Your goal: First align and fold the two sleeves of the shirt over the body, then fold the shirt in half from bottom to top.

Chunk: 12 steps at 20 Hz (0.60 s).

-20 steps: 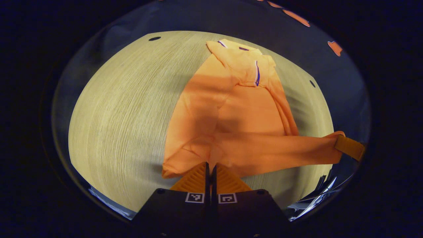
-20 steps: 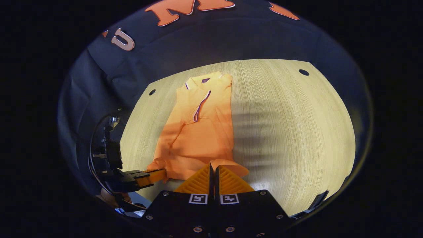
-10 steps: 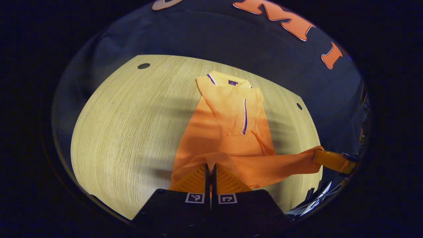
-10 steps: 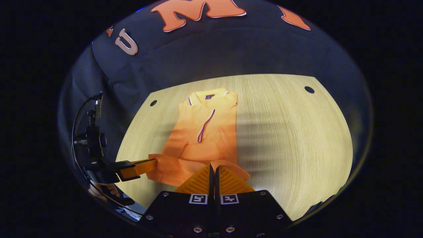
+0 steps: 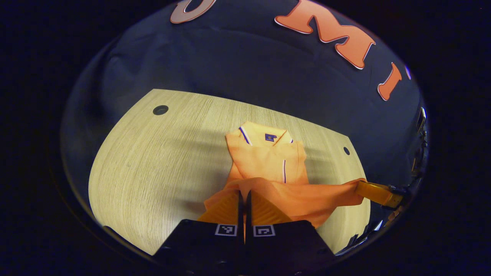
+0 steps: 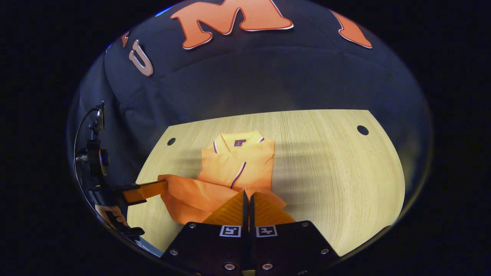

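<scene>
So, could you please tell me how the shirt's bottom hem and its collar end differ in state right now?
The bottom hem is lifted off the table, while the collar end lies flat on it. The hem is pinched at its corners by the left tongs and right tongs; nothing touches the collar. The hem sags and creases between the tongs; the collar end looks smooth. Both are the same orange fabric.

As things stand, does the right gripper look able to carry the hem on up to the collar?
Probably yes: the right gripper is shut on the shirt hem, and bare cloth leads to the collar; nothing lies between.
</scene>
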Available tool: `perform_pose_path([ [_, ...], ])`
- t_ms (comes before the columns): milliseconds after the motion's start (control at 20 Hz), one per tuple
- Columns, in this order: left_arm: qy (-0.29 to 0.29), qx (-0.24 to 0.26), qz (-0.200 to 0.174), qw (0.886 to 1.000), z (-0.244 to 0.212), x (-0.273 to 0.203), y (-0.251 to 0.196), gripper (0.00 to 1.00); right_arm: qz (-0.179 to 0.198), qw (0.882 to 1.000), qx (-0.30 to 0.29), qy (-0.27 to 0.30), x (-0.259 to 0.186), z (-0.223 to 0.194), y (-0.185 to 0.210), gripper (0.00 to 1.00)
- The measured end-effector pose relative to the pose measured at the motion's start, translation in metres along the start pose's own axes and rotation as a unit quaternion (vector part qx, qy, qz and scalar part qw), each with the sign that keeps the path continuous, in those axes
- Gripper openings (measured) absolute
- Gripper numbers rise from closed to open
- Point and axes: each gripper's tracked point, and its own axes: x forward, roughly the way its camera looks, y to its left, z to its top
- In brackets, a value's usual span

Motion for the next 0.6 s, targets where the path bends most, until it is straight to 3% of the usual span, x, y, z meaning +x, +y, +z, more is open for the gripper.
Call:
perform_pose_path([
  [350, -0.017, 0.023, 0.001, 1.000, 0.066, 0.057, -0.003, 0.01, -0.024, 0.999, -0.015, -0.018, 0.060, 0.054, -0.019, 0.00],
  [600, -0.024, 0.074, 0.043, 0.996, 0.098, 0.101, 0.021, 0.01, -0.052, 0.998, 0.001, -0.026, 0.111, 0.081, -0.041, 0.01],
])
